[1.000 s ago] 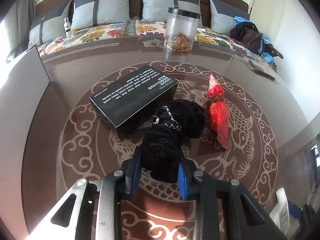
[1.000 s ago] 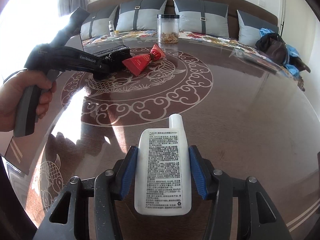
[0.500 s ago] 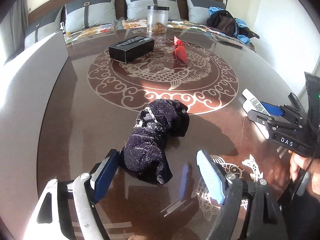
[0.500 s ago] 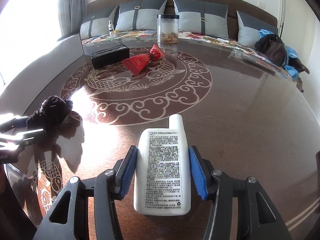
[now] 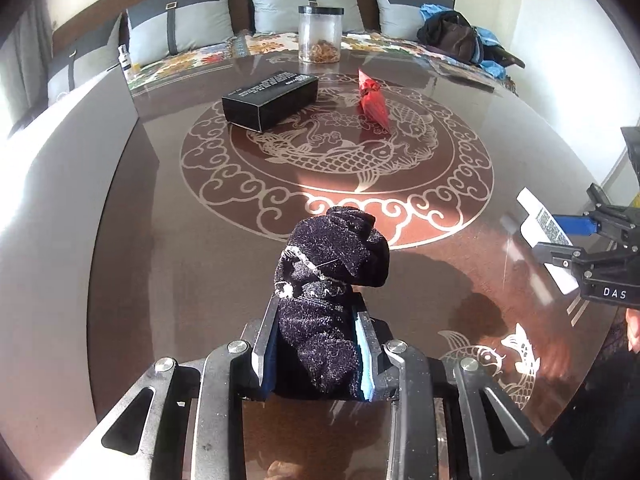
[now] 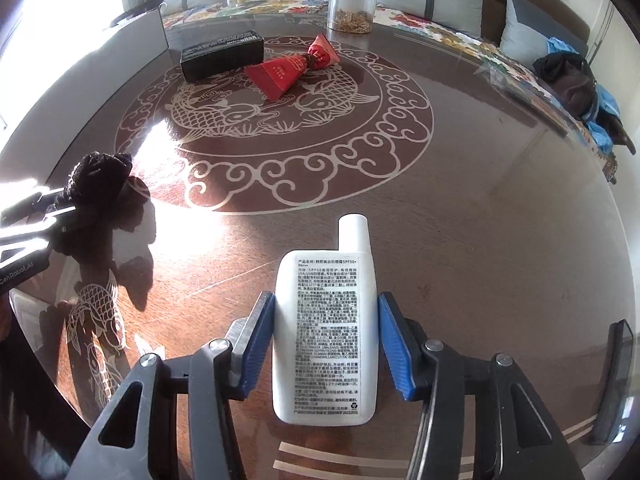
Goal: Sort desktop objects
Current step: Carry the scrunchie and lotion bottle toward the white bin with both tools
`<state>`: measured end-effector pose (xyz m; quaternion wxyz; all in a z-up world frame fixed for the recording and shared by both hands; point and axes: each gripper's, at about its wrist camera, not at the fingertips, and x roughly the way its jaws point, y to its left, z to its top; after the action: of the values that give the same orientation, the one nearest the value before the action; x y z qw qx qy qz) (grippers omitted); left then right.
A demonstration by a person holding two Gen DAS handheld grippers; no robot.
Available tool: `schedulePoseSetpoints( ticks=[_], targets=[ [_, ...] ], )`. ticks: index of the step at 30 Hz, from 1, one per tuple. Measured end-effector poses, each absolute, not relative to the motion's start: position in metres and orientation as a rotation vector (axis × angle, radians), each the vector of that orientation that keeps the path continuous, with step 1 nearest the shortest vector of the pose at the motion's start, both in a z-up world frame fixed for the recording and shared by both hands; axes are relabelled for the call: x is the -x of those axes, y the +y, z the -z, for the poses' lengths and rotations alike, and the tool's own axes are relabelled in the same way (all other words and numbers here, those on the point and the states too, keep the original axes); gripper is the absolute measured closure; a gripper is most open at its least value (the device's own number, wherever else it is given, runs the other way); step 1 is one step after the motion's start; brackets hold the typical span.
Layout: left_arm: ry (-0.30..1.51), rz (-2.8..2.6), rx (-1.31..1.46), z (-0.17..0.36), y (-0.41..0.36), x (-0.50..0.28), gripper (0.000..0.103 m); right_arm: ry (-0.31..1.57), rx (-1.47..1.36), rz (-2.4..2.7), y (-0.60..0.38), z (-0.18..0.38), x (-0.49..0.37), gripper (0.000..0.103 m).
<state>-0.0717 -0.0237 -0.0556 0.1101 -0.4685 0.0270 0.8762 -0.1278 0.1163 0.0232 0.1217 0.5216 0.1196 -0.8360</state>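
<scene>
My left gripper (image 5: pixel 316 312) is shut on a black fuzzy cloth bundle (image 5: pixel 332 272) near the table's front edge; the bundle's upper end sticks out past the fingers. The same bundle (image 6: pixel 100 172) and left gripper (image 6: pixel 36 216) show at the left of the right wrist view. My right gripper (image 6: pixel 326 300) is shut on a flat white bottle (image 6: pixel 326 340), label up, cap pointing away, over the brown table (image 6: pixel 480 220). In the left wrist view the right gripper (image 5: pixel 572 236) and its bottle (image 5: pixel 540 220) sit at the right edge.
A black box (image 5: pixel 272 98) and a red wrapped packet (image 5: pixel 374 102) lie on the fish pattern at the table's middle. A clear jar (image 5: pixel 320 34) stands at the far edge. Behind it are a cushioned sofa, a small bottle (image 5: pixel 125 58) and a dark bag (image 5: pixel 452 36).
My left gripper pulled the black bundle back from beside the box to the table's near side, opened there, then shut on it again. The right gripper tilted further down with the bottle.
</scene>
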Motion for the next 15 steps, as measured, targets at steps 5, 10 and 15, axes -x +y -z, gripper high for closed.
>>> schedulePoseSetpoints(
  ticks=[5, 10, 15],
  targets=[
    [-0.101, -2.646, 1.23, -0.004, -0.056, 0.053, 0.073, 0.228, -1.46, 2.44, 0.112, -0.055, 0.12, 0.051],
    [-0.17, -2.761, 1.068, -0.078, -0.119, 0.031, 0.073, 0.169, -1.305, 2.42, 0.059, -0.112, 0.13, 0.051],
    [-0.2, -2.944, 1.075, -0.106, -0.213, 0.013, 0.073, 0.138, -1.109, 2.325, -0.038, -0.173, 0.13, 0.051]
  ],
)
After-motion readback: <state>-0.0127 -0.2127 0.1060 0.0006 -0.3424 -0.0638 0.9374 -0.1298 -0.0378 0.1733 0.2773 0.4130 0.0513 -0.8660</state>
